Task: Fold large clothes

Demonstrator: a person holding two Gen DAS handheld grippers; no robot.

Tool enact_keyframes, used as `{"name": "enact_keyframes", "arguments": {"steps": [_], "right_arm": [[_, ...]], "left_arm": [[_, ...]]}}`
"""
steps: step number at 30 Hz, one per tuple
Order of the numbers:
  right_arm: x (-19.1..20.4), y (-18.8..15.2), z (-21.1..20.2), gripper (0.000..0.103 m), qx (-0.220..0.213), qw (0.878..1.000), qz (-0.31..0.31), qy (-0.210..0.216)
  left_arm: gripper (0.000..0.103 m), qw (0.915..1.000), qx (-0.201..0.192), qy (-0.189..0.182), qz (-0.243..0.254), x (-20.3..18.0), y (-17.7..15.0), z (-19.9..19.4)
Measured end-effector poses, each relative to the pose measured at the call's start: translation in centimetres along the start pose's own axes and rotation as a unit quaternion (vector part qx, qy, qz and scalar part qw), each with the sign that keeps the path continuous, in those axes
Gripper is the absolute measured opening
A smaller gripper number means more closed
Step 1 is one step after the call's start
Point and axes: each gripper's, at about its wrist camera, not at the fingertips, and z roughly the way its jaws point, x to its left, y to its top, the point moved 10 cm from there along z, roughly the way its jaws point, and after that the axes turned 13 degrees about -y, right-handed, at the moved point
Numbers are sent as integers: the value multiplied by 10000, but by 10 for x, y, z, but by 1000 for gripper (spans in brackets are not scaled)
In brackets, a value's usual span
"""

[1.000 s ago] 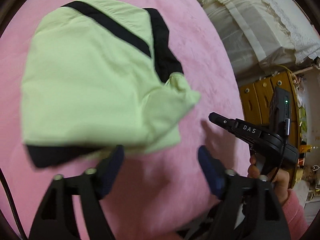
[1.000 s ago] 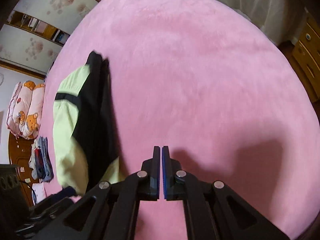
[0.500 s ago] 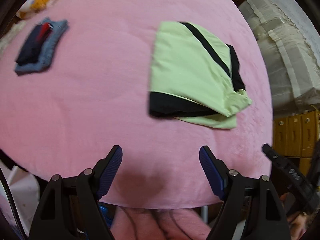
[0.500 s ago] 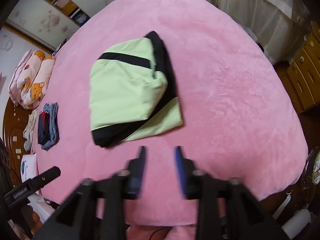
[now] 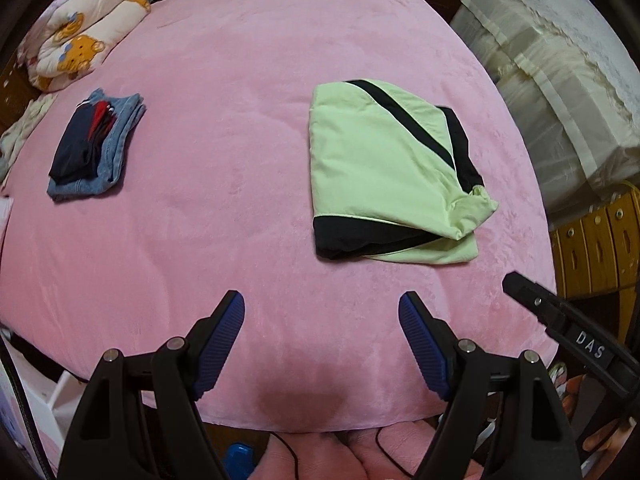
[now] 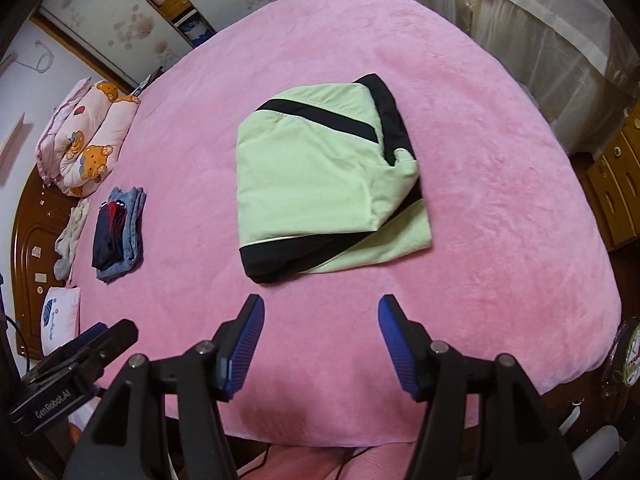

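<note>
A light green garment with black stripes (image 5: 384, 168) lies folded into a rough rectangle on the pink bed cover (image 5: 224, 184); it also shows in the right wrist view (image 6: 320, 176). My left gripper (image 5: 322, 320) is open and empty, held back over the bed's near edge, well short of the garment. My right gripper (image 6: 320, 324) is open and empty, just short of the garment's near black hem. The right gripper's body shows at the right of the left wrist view (image 5: 568, 328), and the left gripper's body shows at the lower left of the right wrist view (image 6: 76, 364).
A small stack of folded dark and denim clothes (image 5: 94, 148) lies on the left of the bed (image 6: 118, 236). Bear-print pillows (image 5: 80, 52) sit at the far left corner. A wooden drawer unit (image 5: 592, 248) and draped furniture (image 5: 560, 92) stand to the right.
Both grippers pulled back from the garment toward the bed's near edge. The right gripper went from shut to open. The garment now lies folded and untouched.
</note>
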Motion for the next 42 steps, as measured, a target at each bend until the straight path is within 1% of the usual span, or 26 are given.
{"name": "enact_keyframes", "arguments": {"steps": [3,5,8,11,15,17,19,20,21,22,23,27,28,31,35,37,38,39,41,42], "right_arm": [[2,8,4,60,-31,10000,0,30],[1,13,9,62,-17,10000,-3,-5],[-6,25,25,63,105,9999,34,-129],[-13,41,41,63,188,9996,112,-183],[-27,76,81,65,351,9989,257,-157],[-32,90,99,67,429,9986,288,-66],[-37,107,128,67,525,9982,271,62],[-39,110,136,70,581,9979,263,107],[-40,115,152,72,701,9968,251,283],[-41,118,163,73,777,9960,251,365],[-44,119,173,76,829,9956,229,379],[-60,116,206,76,976,9947,86,319],[-62,113,215,76,1093,9931,121,419],[-60,112,231,76,1330,9853,269,1041],[-50,120,245,76,1578,9727,492,1628],[-37,126,249,66,1644,9658,485,1946],[-31,127,252,53,1693,9642,417,1996],[-27,127,256,44,1744,9660,272,1887],[-22,127,256,37,1703,9700,48,1736],[-20,127,251,29,1650,9717,0,1691]], "left_arm": [[78,9999,96,95,65,1,6,9],[81,9997,209,111,20,2,10,17],[83,9993,352,94,-77,3,21,33],[84,9986,484,182,-137,5,36,55],[84,9975,634,175,-251,10,61,95],[84,9969,726,135,-279,13,75,119],[84,9959,840,178,-266,18,88,147],[84,9959,859,138,-266,19,93,157],[84,9958,871,65,-265,21,99,170],[84,9958,872,12,-287,23,103,179],[84,9954,899,-38,-335,26,107,190],[84,9928,1034,-393,-466,32,112,224],[84,9919,1076,-496,-455,32,113,233],[83,9893,1218,-701,-400,35,117,254],[83,9853,1223,-999,-657,43,129,273],[82,9827,1149,-1153,-888,47,136,280],[79,9820,1134,-1167,-961,48,138,282],[76,9821,1120,-1137,-1002,50,139,284],[63,9837,1084,-1043,-980,49,140,284],[59,9850,1036,-1004,-947,48,140,282]]}}
